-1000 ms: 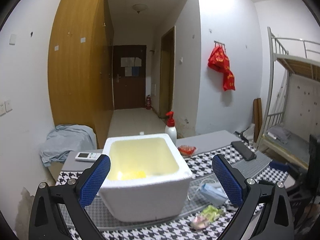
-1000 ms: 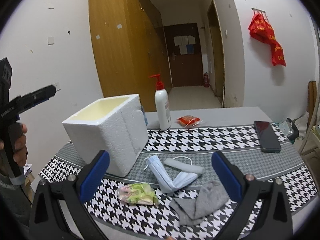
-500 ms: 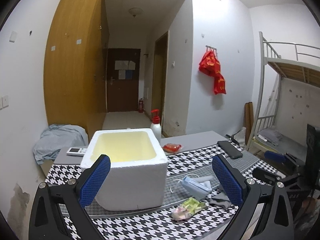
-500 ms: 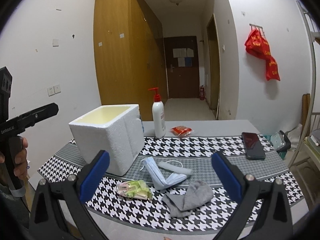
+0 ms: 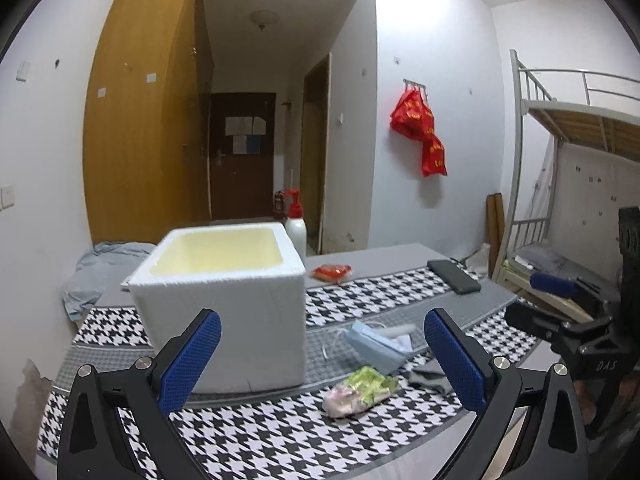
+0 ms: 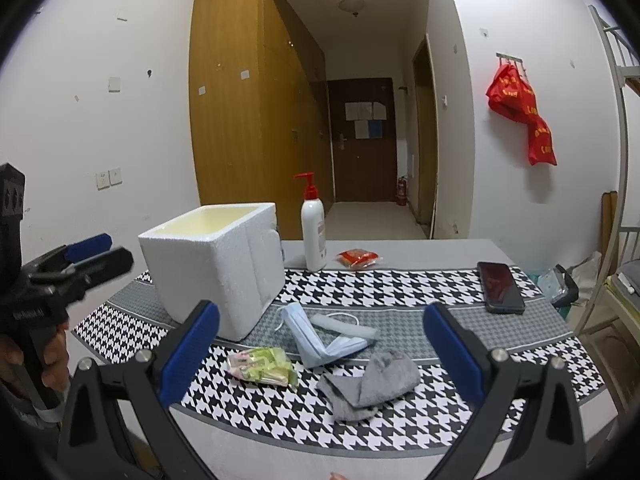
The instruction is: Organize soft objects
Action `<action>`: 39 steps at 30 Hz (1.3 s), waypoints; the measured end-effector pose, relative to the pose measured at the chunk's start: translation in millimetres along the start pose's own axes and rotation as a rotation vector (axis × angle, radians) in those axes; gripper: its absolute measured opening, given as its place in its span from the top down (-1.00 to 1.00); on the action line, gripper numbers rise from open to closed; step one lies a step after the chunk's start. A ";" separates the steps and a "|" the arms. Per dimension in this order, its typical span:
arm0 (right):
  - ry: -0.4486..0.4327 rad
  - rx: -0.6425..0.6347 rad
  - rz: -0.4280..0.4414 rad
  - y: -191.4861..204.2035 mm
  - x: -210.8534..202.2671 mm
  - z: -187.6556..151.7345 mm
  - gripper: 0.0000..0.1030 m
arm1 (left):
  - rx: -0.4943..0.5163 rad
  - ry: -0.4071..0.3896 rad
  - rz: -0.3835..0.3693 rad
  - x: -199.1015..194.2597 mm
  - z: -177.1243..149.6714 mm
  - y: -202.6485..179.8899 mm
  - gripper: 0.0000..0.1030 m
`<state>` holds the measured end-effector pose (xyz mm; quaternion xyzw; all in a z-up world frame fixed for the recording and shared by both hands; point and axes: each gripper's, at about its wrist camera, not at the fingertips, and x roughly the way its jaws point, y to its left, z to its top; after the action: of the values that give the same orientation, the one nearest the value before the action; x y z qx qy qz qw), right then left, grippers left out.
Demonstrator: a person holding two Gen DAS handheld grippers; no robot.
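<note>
Grey sock (image 6: 370,384) lies on desk (image 6: 400,288) front edge, beside blue mask (image 6: 320,338) and green packet (image 6: 262,368), near foam box (image 6: 216,268). Right tool (image 6: 320,344) wide, empty; left tool (image 5: 322,354) wide, empty. Advice: lower right tool over sock middle, pinch thick fold, lift clear before moving to box.

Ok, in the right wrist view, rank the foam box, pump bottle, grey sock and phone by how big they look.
1. Foam box, clearly largest.
2. Grey sock.
3. Pump bottle and phone look roughly alike, so no ranking. The sock lies nearer the camera, so its lead over these two is unsure.
</note>
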<state>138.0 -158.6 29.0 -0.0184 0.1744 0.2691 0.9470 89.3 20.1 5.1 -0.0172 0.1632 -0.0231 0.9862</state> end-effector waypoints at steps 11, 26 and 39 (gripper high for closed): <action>0.055 0.009 -0.031 -10.8 14.1 -21.3 -1.00 | 0.023 0.015 -0.052 14.9 -21.4 -7.7 -0.98; 0.136 0.022 -0.052 -29.8 41.8 -41.6 -1.00 | 0.061 0.147 -0.106 63.2 -40.1 -19.4 -0.98; 0.185 0.037 -0.050 -40.9 61.0 -54.5 -1.00 | 0.067 0.291 -0.139 102.2 -55.3 -24.2 -0.98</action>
<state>190.2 -169.8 -45.3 -0.0300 0.2656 0.2392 0.9335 167.1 -10.7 -79.0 0.0079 0.3021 -0.0991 0.9481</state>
